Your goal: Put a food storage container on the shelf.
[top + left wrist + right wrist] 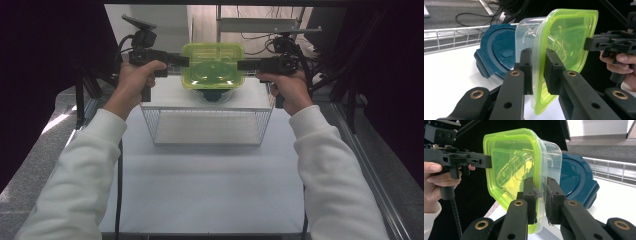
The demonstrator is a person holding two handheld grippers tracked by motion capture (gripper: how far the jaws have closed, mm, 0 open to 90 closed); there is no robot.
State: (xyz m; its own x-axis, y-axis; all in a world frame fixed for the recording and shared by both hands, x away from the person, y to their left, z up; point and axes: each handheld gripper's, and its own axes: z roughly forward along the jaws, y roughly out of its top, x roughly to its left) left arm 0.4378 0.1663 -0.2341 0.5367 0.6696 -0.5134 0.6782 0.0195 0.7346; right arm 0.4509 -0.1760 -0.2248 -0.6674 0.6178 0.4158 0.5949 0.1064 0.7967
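We can read no text, label, brand, number or sign anywhere: none on the clear plastic container with the yellow-green lid (213,66), none on the dark blue round lid (497,53), and none on the white wire basket (207,126).

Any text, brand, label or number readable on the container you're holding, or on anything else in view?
None readable.
Green-lidded container: raised moulded shapes in the lid, no legible lettering.
Dark blue lid: a small raised oval tab, too blurred to tell if marked.
Left hand-held gripper, right hand-held gripper, wire basket: no markings legible.
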